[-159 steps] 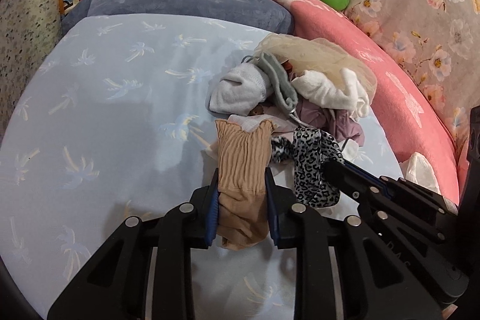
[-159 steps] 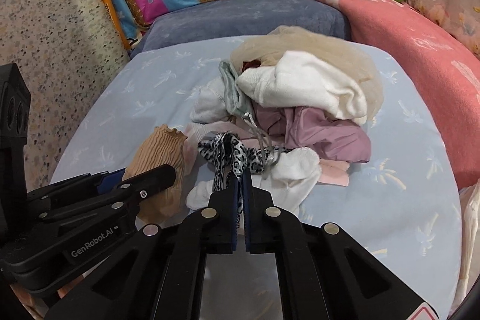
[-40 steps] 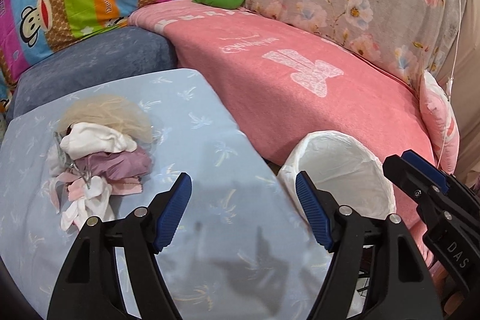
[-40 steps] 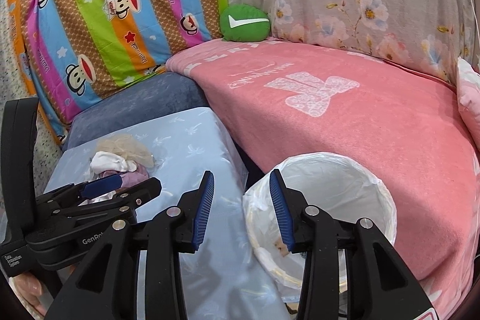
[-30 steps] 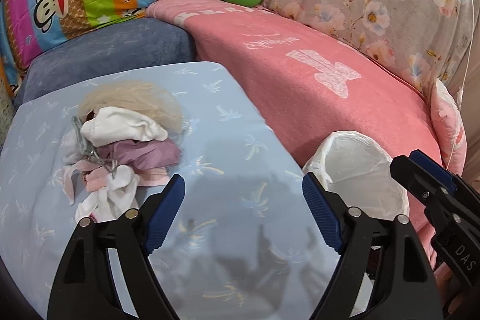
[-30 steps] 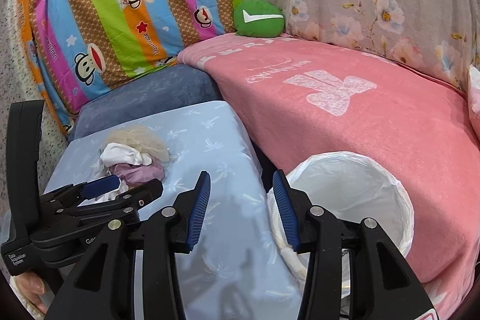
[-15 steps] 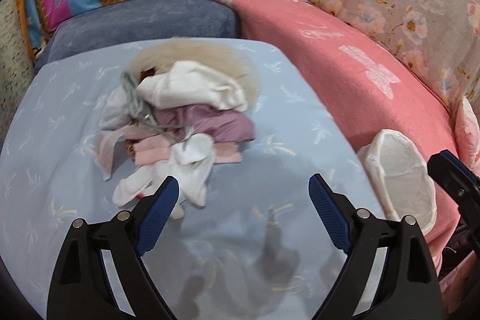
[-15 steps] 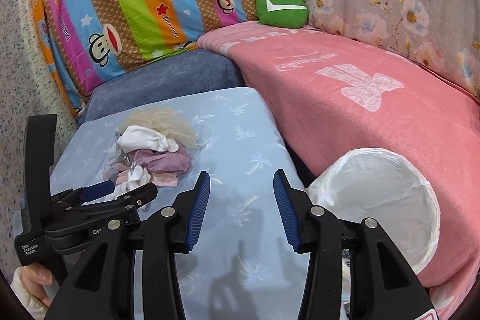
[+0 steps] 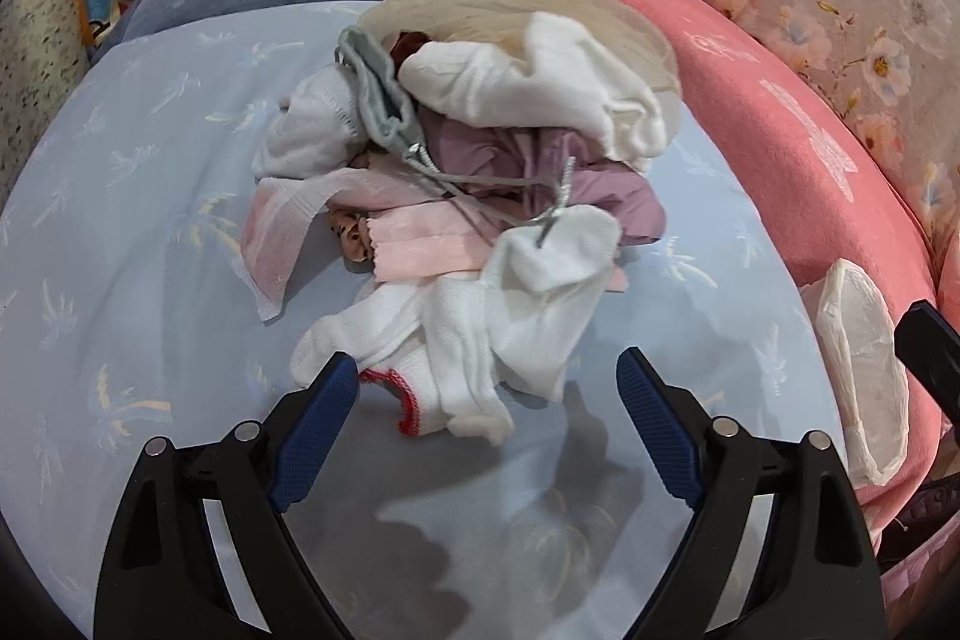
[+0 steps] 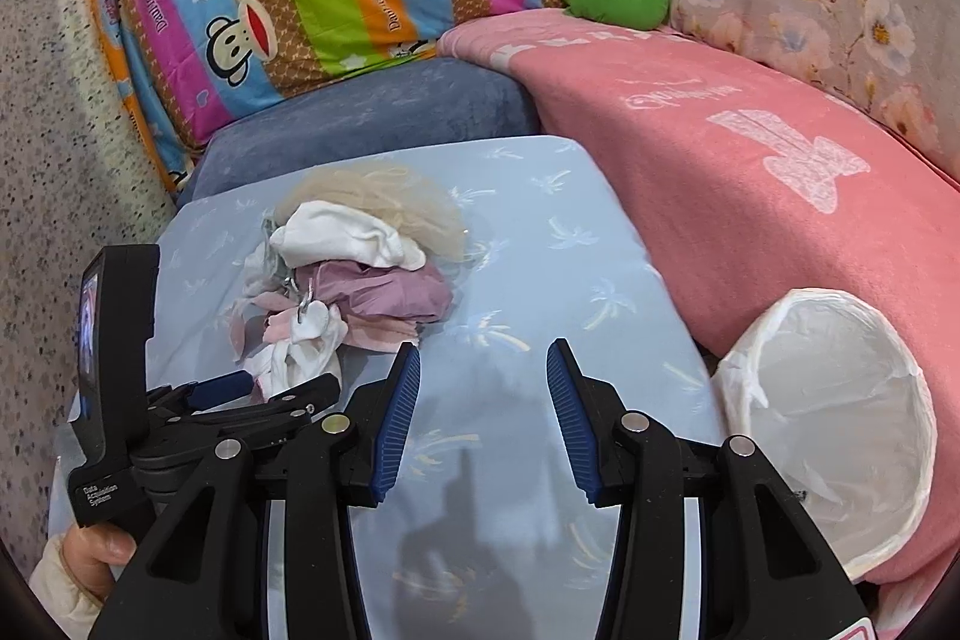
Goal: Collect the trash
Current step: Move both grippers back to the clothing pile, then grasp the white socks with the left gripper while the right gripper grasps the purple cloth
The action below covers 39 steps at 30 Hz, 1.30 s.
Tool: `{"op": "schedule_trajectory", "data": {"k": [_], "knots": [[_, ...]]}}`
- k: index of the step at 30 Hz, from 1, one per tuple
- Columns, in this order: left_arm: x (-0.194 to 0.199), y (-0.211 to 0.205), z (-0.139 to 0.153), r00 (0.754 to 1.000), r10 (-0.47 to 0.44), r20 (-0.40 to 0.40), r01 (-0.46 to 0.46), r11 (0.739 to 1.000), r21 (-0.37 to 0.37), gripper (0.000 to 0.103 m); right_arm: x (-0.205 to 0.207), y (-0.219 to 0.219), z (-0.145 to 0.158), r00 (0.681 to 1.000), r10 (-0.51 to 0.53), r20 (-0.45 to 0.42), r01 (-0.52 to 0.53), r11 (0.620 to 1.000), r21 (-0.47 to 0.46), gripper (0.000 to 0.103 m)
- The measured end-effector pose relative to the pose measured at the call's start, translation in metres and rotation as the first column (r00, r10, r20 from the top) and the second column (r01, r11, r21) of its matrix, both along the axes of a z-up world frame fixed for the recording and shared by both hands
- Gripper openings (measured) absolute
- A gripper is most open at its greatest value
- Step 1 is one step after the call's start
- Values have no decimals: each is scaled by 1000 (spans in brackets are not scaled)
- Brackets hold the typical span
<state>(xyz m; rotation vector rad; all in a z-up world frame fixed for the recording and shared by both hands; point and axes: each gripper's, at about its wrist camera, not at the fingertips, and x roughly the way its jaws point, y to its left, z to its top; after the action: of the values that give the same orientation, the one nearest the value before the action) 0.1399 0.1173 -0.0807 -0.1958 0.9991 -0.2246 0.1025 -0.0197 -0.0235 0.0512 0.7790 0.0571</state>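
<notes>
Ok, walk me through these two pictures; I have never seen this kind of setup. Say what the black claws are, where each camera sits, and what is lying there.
There is no robot here. A person holds a two-finger gripper in each hand, and each gripper carries a wide-angle camera looking along its fingers. In the left view, the left gripper is open and empty, just short of a white sock at the near edge of a pile of clothes on a light blue palm-print cushion. In the right view, the right gripper is also open and empty over that cushion. A lined white bin stands to the right, against a pink blanket.
</notes>
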Motion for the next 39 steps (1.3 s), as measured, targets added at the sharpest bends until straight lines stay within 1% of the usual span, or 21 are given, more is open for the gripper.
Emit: {"op": "schedule_trajectory", "data": {"k": [1, 3, 5, 6, 8, 9, 10, 11, 14, 17, 23, 29, 37, 39], "knots": [[1, 1, -1, 1000, 2, -3, -2, 1000, -2, 82, 2, 3, -2, 1000, 4, -4, -4, 1000, -1, 44], [3, 3, -3, 1000, 2, -13, -2, 1000, -8, 74, 7, 9, -4, 1000, 14, -12, -14, 1000, -4, 44], [5, 6, -6, 1000, -4, -25, 4, 1000, -20, 63, 10, 13, -7, 1000, 23, -17, -23, 1000, -5, 44], [6, 8, -7, 1000, -3, -29, 2, 1000, -25, 61, 12, 15, -8, 999, 27, -19, -27, 1000, -6, 44], [6, 12, -8, 999, -5, -32, 3, 999, -38, 47, 16, 20, -12, 999, 35, -26, -35, 999, -7, 44], [6, 13, -9, 999, -7, -35, 6, 999, -42, 42, 18, 22, -13, 999, 38, -29, -38, 999, -7, 44], [5, 15, -9, 999, -9, -38, 8, 999, -47, 34, 21, 25, -14, 999, 41, -33, -41, 999, -7, 44], [5, 18, -9, 999, -14, -43, 11, 998, -57, 27, 22, 27, -16, 998, 43, -35, -43, 999, -7, 44], [3, 24, -6, 999, -22, -49, 18, 996, -86, 17, 29, 33, -19, 998, 51, -44, -51, 999, 5, 44], [-2, 29, 2, 999, -20, -29, 18, 995, -94, 15, 36, 39, -21, 997, 55, -50, -54, 998, 16, 44], [-10, 38, 25, 999, -18, 34, 22, 993, -116, 15, 53, 46, -29, 996, 67, -63, -64, 997, 41, 44], [-9, 47, 45, 996, -11, 93, 24, 990, -137, 15, 75, 54, -37, 995, 75, -71, -71, 996, 57, 44], [0, 50, 47, 994, 9, 113, 7, 991, -134, 15, 103, 63, -60, 989, 93, -116, -83, 993, 81, 44], [4, 51, 46, 994, 12, 109, 2, 992, -129, 15, 109, 63, -68, 986, 95, -136, -83, 992, 91, 41]]}}
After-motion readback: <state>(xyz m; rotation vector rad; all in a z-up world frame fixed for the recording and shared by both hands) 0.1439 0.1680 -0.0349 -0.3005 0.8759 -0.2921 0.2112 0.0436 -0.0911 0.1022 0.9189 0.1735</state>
